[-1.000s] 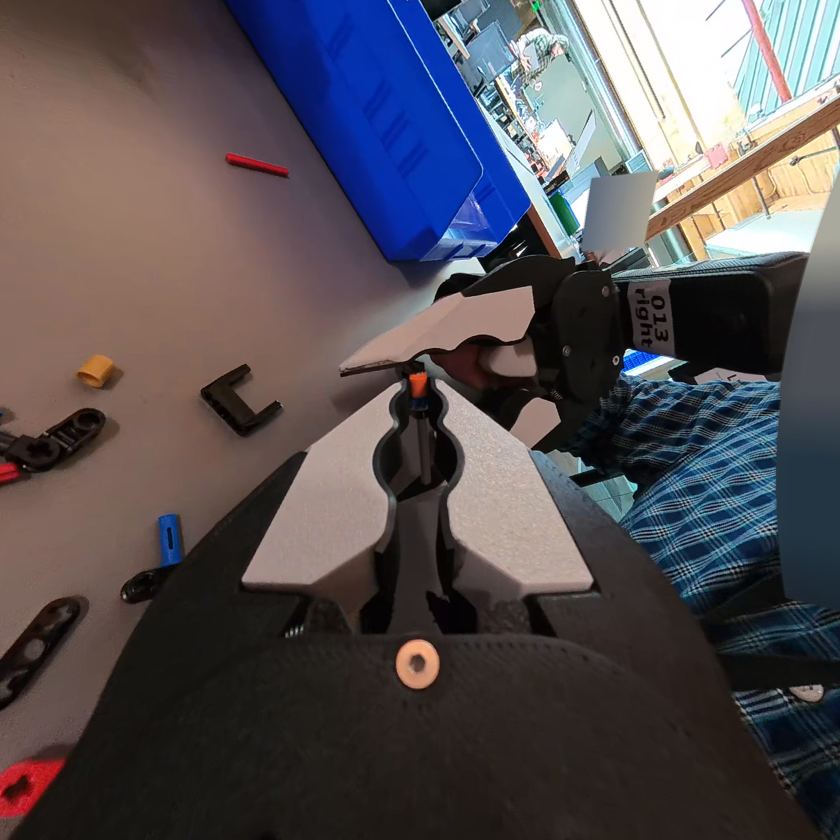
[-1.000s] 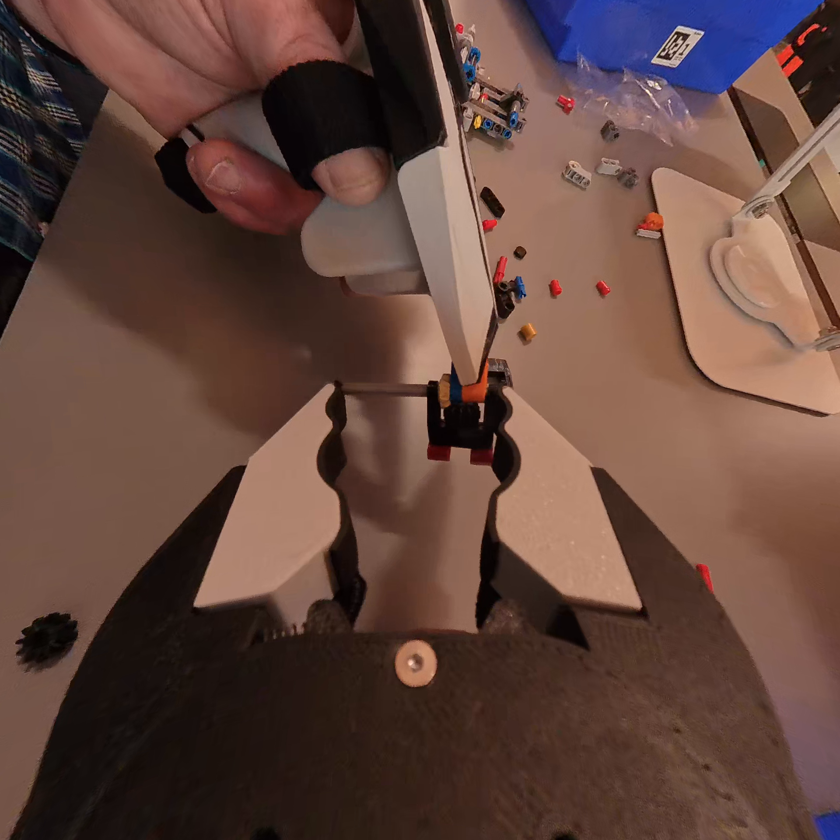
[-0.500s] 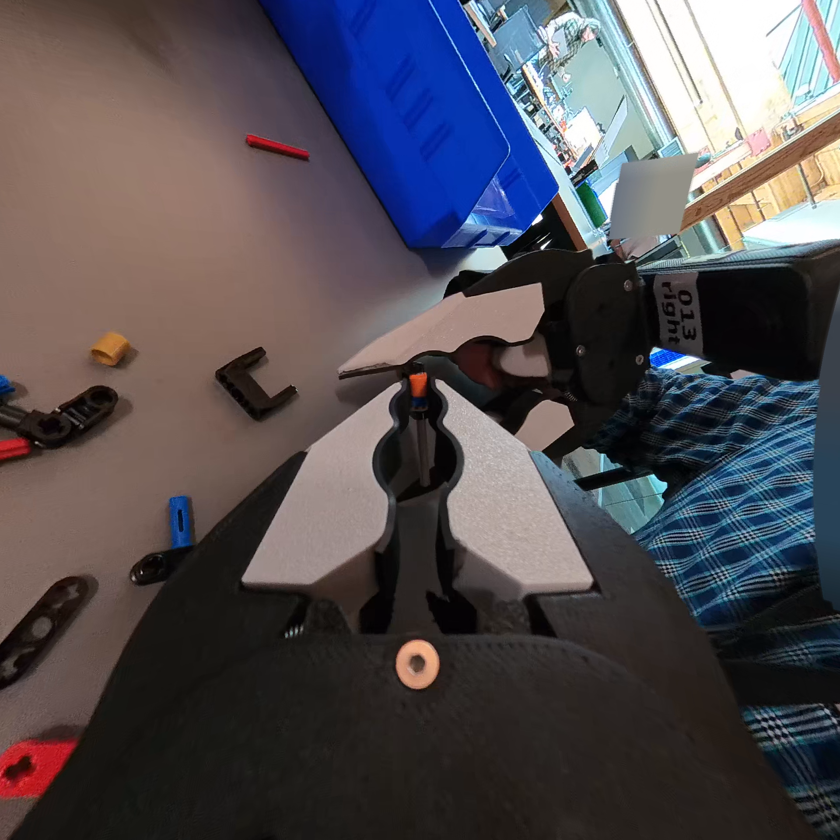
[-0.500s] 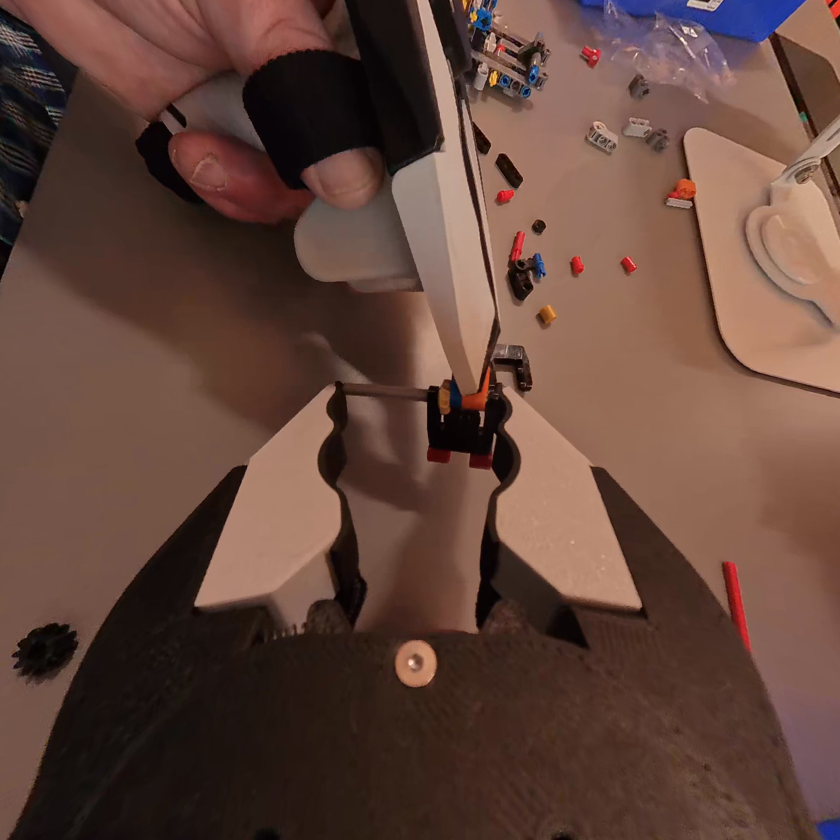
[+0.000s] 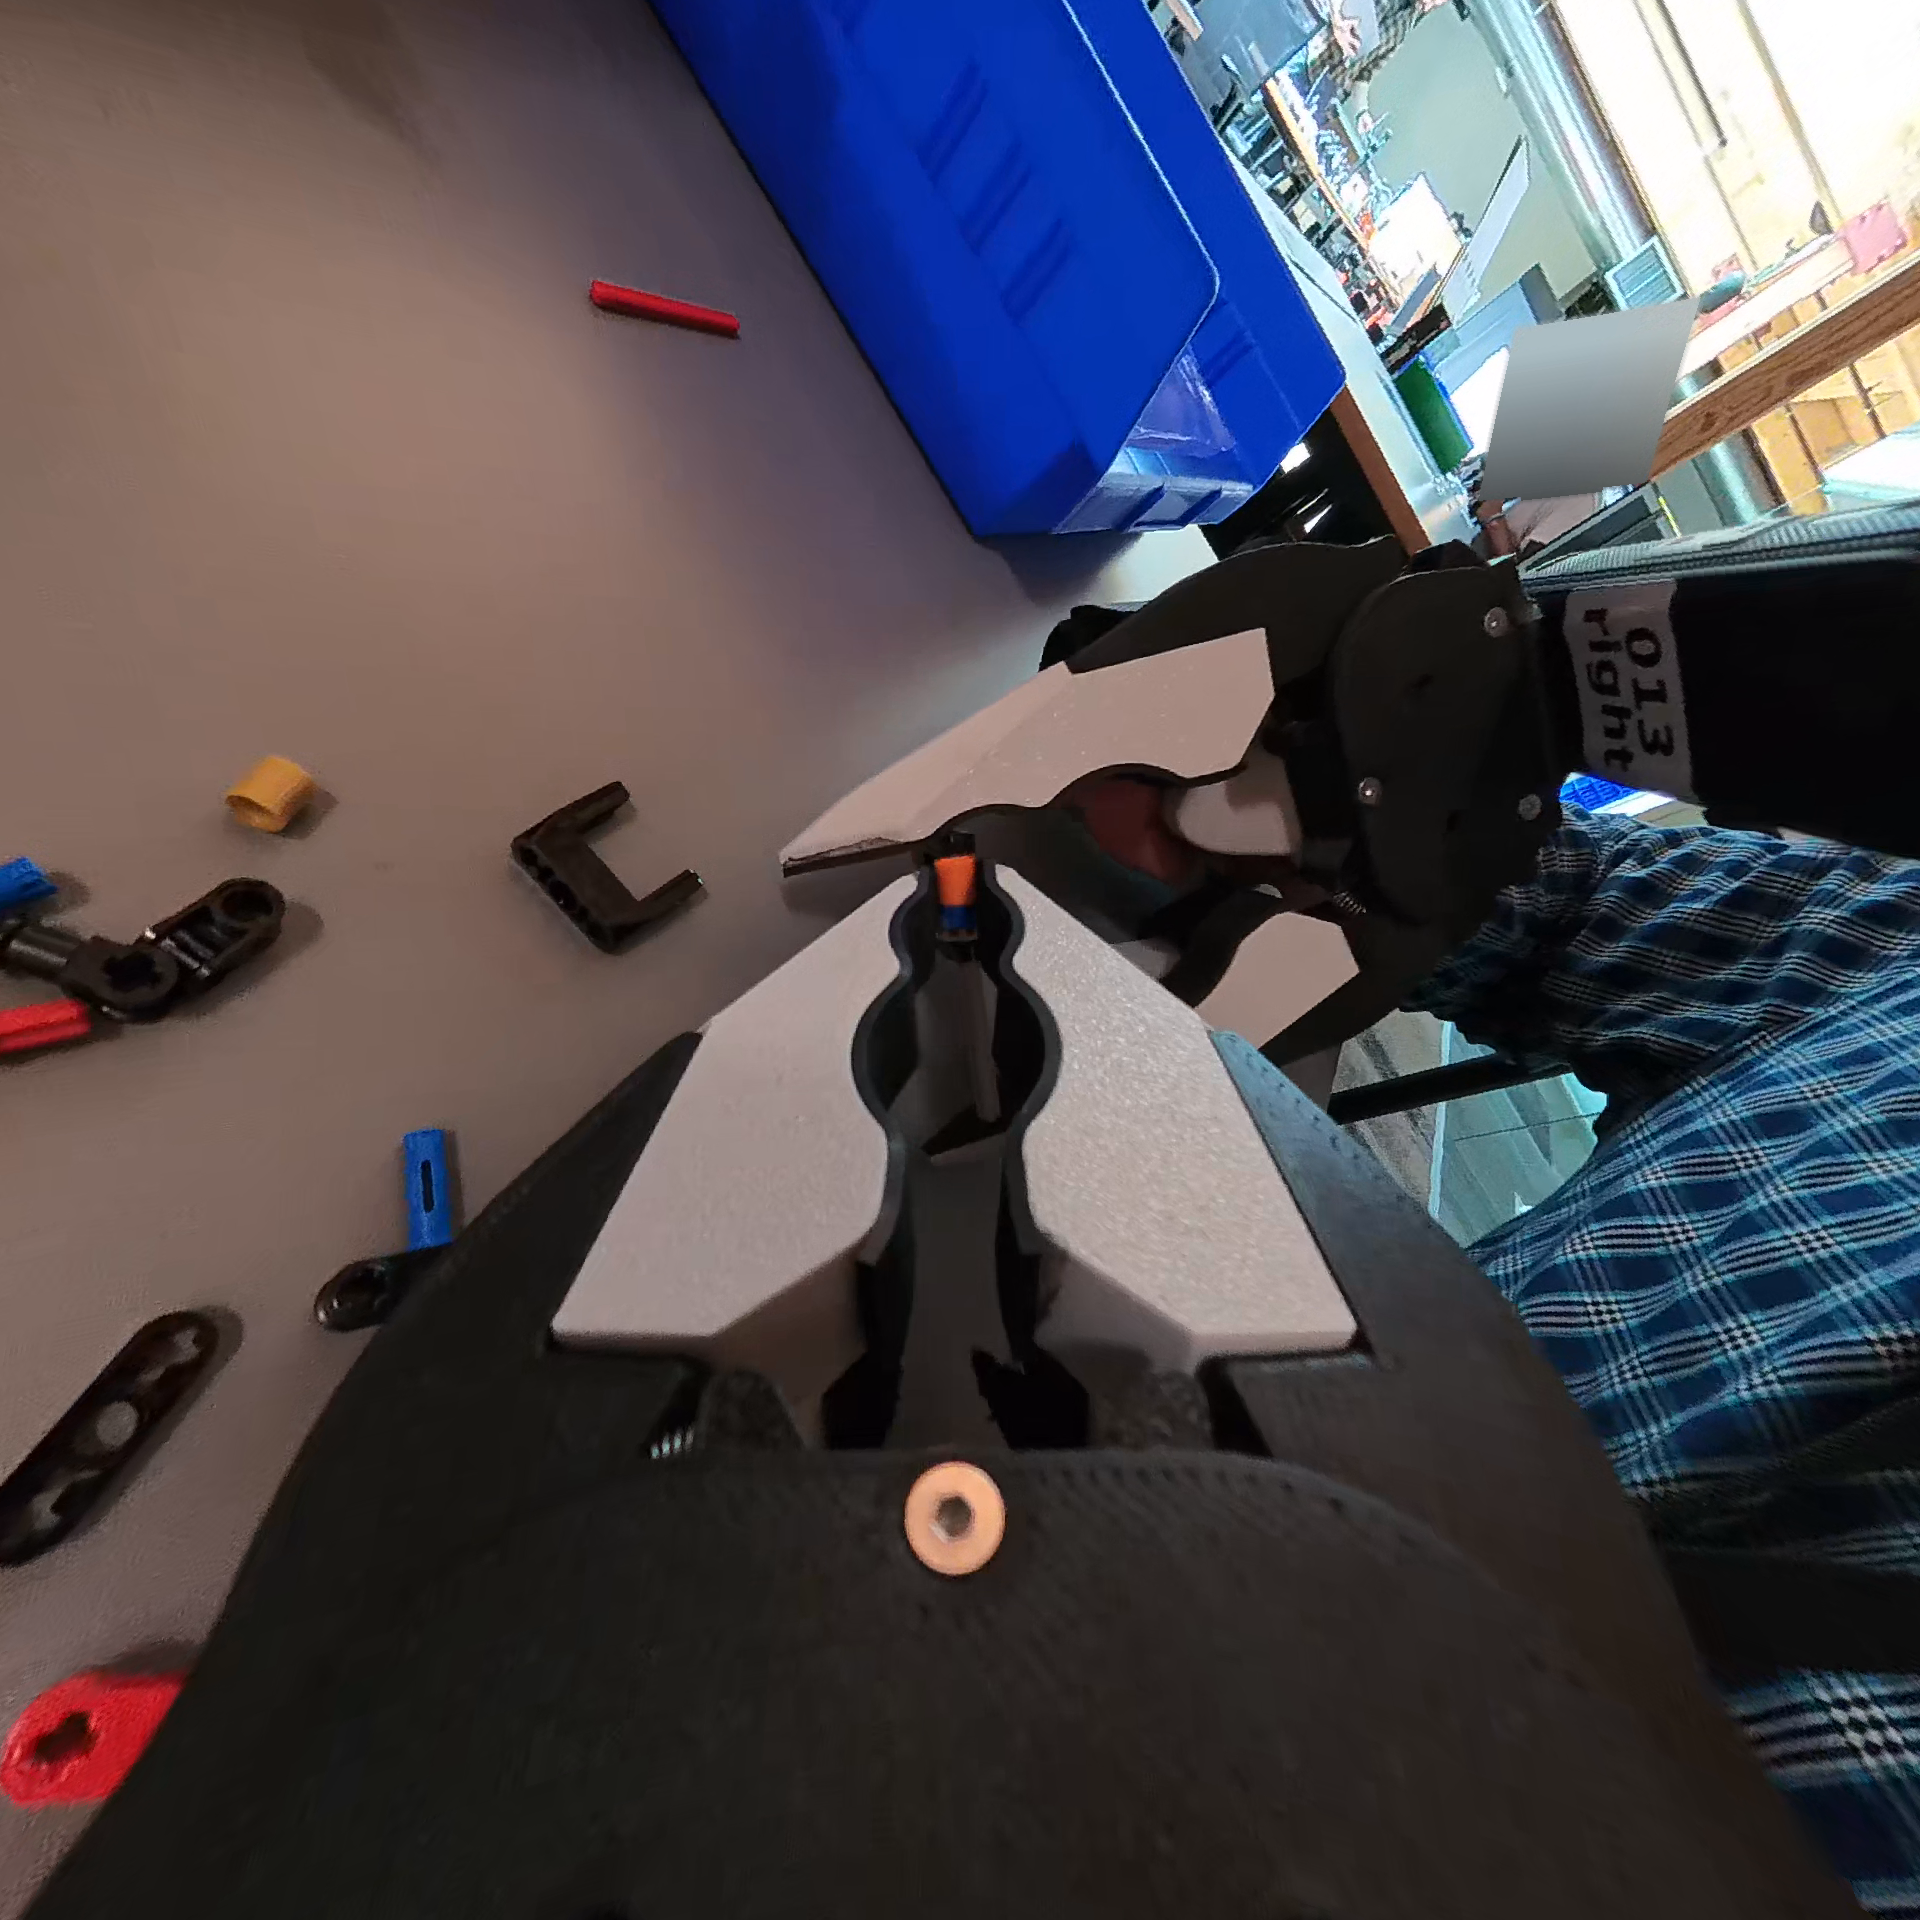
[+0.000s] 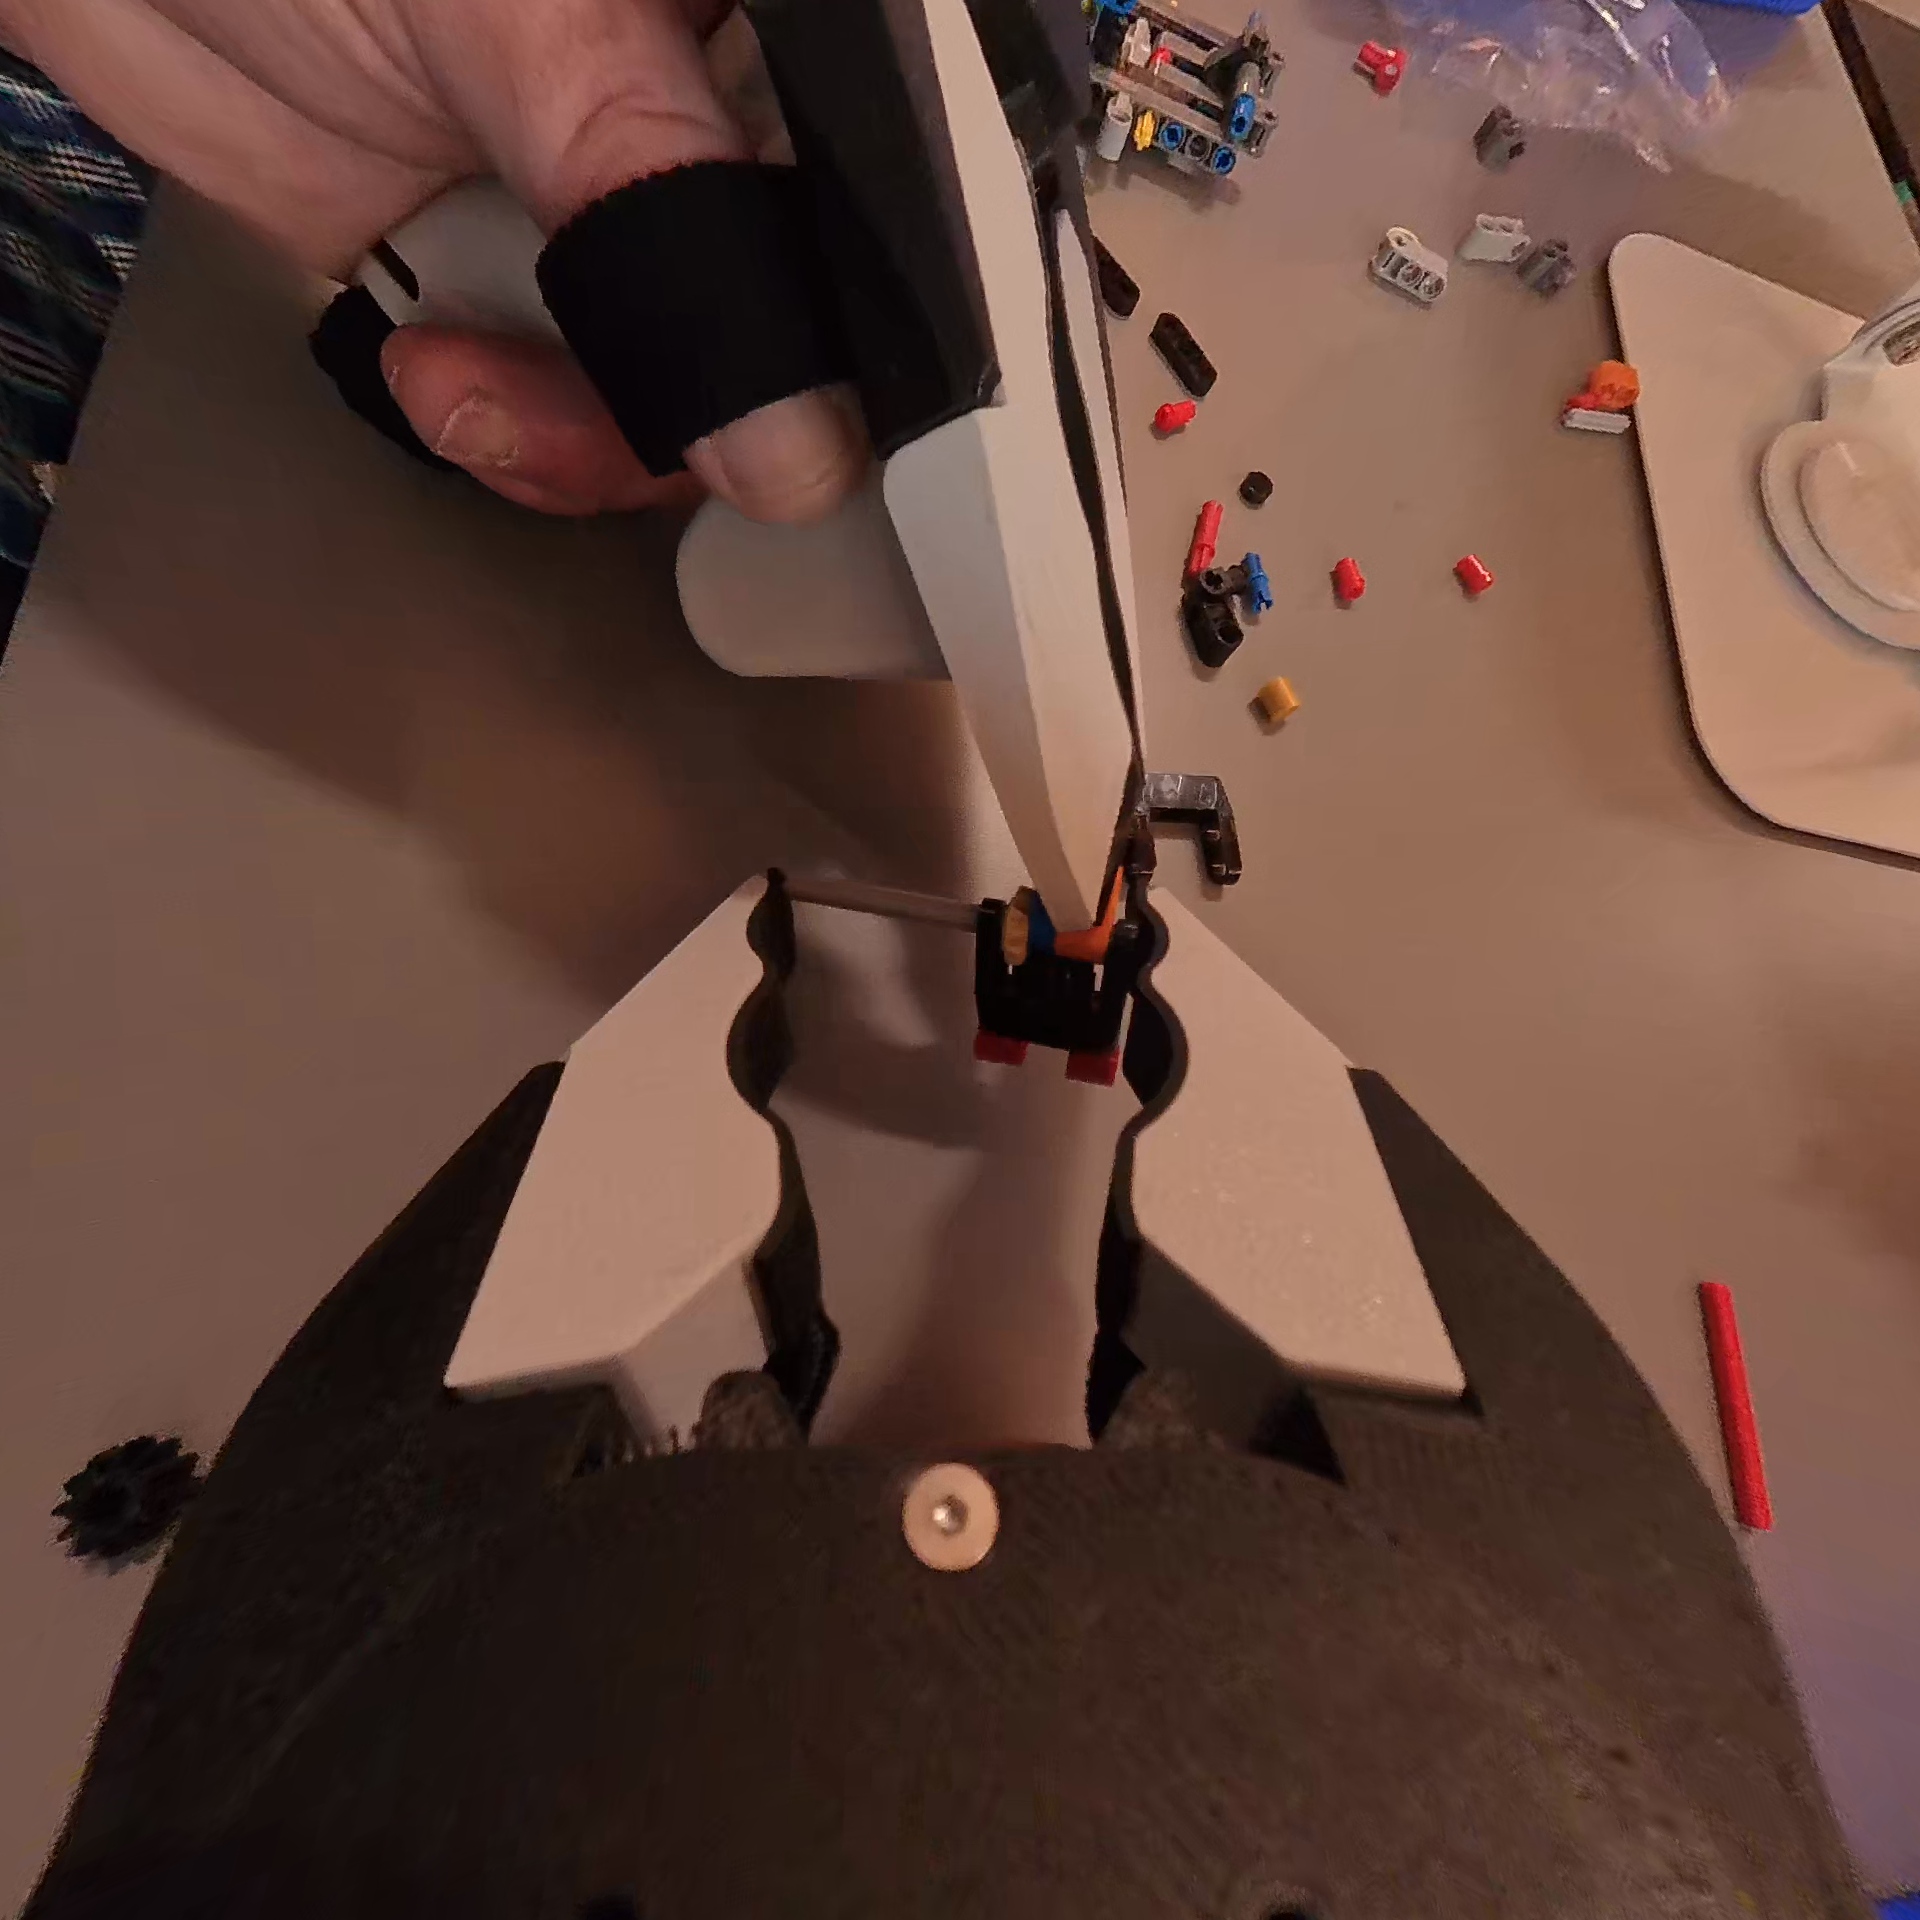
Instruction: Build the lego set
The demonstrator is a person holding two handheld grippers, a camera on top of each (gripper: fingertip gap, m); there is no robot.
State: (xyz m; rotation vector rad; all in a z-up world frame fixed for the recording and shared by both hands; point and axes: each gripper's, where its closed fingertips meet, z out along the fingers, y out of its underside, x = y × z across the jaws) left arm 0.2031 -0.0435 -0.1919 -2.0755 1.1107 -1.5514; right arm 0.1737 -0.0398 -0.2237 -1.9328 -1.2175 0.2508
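A small lego assembly (image 6: 1049,987) has a black body, two red pins, orange, blue and yellow bushes and a grey axle (image 6: 883,899). My right gripper (image 6: 956,904) holds it lengthwise above the table: the axle end rests on one fingertip and the black body on the other. My left gripper (image 6: 1101,894) comes down from above and is shut on the orange bush. In the left wrist view my left gripper (image 5: 954,883) is closed on the orange and blue piece (image 5: 954,888), with the right gripper's finger (image 5: 1039,748) just beyond it.
A black U-shaped piece (image 5: 603,868), a yellow bush (image 5: 270,793), a red axle (image 5: 665,309) and several black, blue and red parts lie on the grey table. A blue bin (image 5: 987,260) stands behind. A black gear (image 6: 125,1496), a partial build (image 6: 1184,104) and a white board (image 6: 1766,520) are also there. My left and right fingertips are right by each other. It is some 12 cm from my right tips to the black gear (image 6: 125,1496).
Both grippers have drifted together with the assembly, so the loose parts slide through the views and the red axle has come into the right wrist view. Both grips look unchanged.
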